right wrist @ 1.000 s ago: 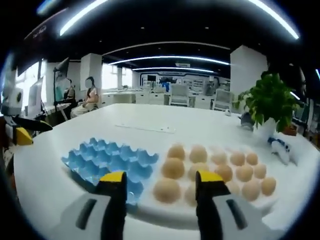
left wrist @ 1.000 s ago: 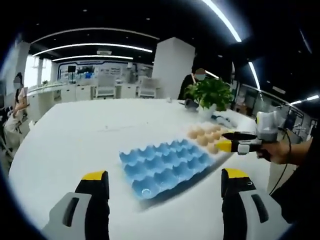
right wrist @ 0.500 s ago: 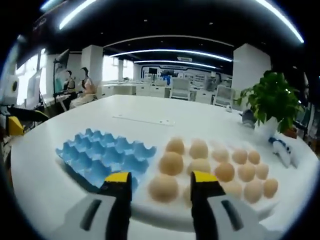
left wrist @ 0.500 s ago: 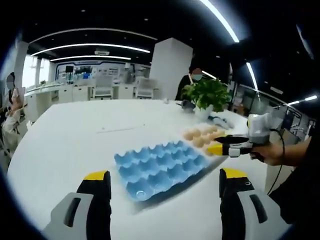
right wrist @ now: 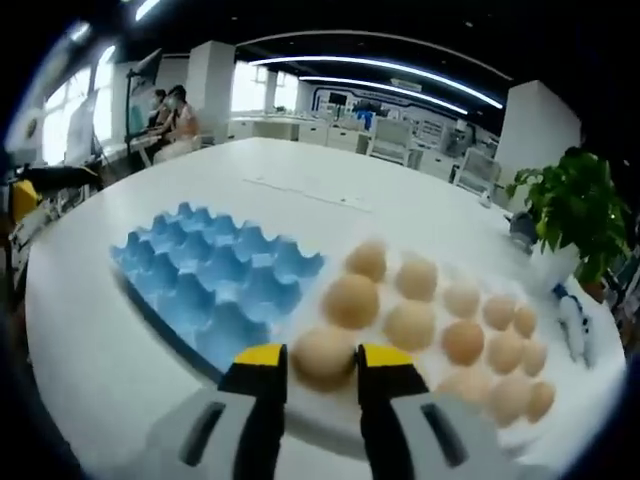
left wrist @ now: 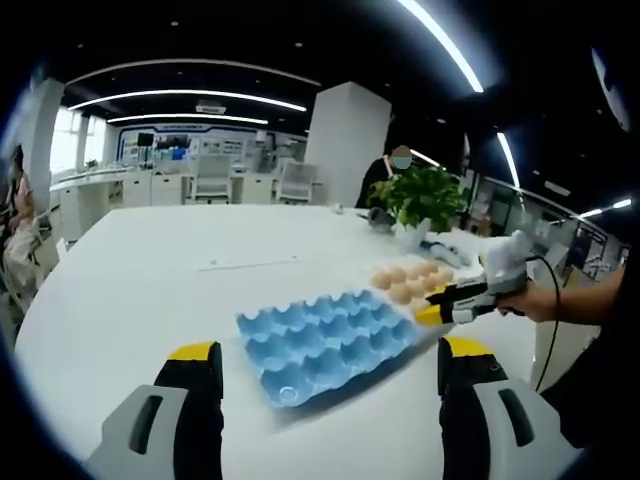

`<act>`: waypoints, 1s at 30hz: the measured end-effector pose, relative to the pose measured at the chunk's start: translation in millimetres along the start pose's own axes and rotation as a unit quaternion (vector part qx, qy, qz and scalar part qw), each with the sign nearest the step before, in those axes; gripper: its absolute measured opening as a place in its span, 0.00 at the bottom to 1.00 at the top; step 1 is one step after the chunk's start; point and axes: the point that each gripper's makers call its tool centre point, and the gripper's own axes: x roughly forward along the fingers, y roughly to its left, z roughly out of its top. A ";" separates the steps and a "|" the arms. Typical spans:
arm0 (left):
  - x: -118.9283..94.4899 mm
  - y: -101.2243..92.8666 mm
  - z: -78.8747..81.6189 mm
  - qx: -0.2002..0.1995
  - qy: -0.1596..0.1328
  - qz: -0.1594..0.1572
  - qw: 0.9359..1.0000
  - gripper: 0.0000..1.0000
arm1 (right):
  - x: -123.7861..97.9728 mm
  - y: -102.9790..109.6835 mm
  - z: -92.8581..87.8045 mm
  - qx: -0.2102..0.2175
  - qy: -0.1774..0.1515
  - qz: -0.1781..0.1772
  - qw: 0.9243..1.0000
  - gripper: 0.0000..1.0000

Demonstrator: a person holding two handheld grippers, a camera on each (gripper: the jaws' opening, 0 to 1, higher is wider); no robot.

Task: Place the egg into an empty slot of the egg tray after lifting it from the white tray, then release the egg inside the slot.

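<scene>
The blue egg tray (left wrist: 325, 340) lies on the white table with all visible slots empty. Beside it, on its right, the white tray (left wrist: 432, 262) holds several tan eggs. My left gripper (left wrist: 330, 350) hovers open in front of the blue tray, holding nothing. In the right gripper view my right gripper (right wrist: 323, 358) is low over the white tray (right wrist: 322, 405), its yellow-tipped jaws closed against both sides of the nearest egg (right wrist: 323, 352), which still rests on the tray. The blue egg tray (right wrist: 215, 280) lies just to the left. The right gripper (left wrist: 455, 298) also appears in the left gripper view.
A potted plant (left wrist: 425, 195) (right wrist: 575, 205) stands behind the white tray, with a small blue-and-white object (right wrist: 568, 320) near it. A hand (left wrist: 540, 300) holds the right gripper. A thin white strip (left wrist: 250, 265) lies further back on the table. People sit beyond the table.
My right gripper has dropped and moved forward onto the nearest egg, and its jaws have narrowed around it. The left gripper stays open, its view only slightly shifted.
</scene>
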 end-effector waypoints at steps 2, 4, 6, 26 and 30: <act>0.8 1.4 1.6 0.000 -0.001 0.000 1.000 0.88 | 2.7 1.1 -0.9 -0.020 0.043 0.027 0.998 0.27; 1.9 2.8 2.8 -0.001 -0.001 -0.001 1.000 0.88 | 6.4 1.4 -0.6 -0.037 0.087 0.061 0.994 0.27; 2.7 3.1 3.8 -0.002 -0.002 -0.005 1.000 0.88 | 10.4 3.1 -0.5 -0.066 0.120 0.094 0.986 0.27; 4.5 6.5 19.7 0.020 -0.017 -0.008 1.000 0.87 | 6.2 5.9 -6.0 -0.125 0.163 0.179 0.962 0.27; 2.1 9.0 18.2 0.016 -0.019 -0.003 1.000 0.87 | 10.2 7.2 -7.4 -0.134 0.164 0.188 0.959 0.27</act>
